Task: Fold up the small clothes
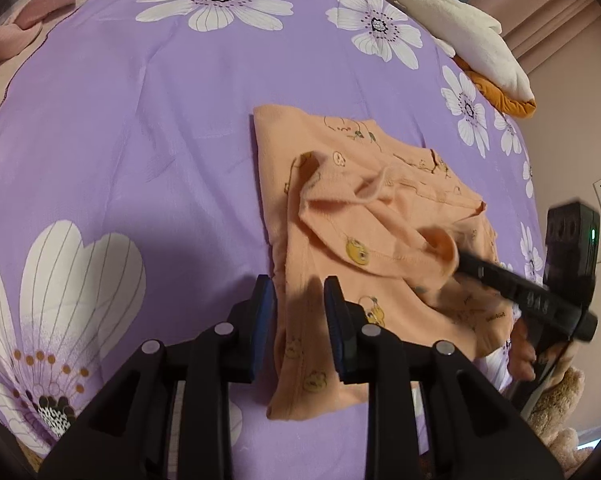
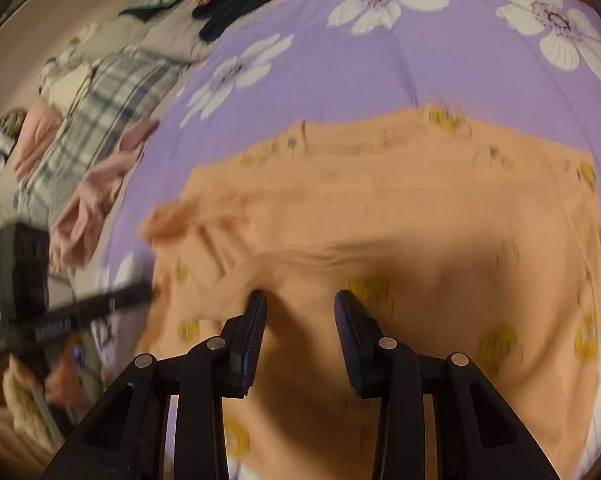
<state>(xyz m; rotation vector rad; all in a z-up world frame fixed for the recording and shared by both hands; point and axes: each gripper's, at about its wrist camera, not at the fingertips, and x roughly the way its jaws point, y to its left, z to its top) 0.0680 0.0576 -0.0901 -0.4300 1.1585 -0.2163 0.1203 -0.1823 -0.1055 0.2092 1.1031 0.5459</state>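
The peach shirt (image 1: 364,216) with little yellow cartoon prints lies partly folded on the purple flowered bed (image 1: 120,120), at about 3 o'clock. The left hand-held gripper (image 1: 299,300) stands narrowly apart over the shirt's edge, gripping nothing. The right hand-held gripper (image 2: 300,312) stands apart above the cloth. Its view is blurry.

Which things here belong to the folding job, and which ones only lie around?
Belong to the job:
- orange printed garment, partly folded
- left gripper
- right gripper
- purple flowered bedsheet, the work surface

Only lying around:
- white plush toy
- pink cloth
- plaid fabric
- dark clothes
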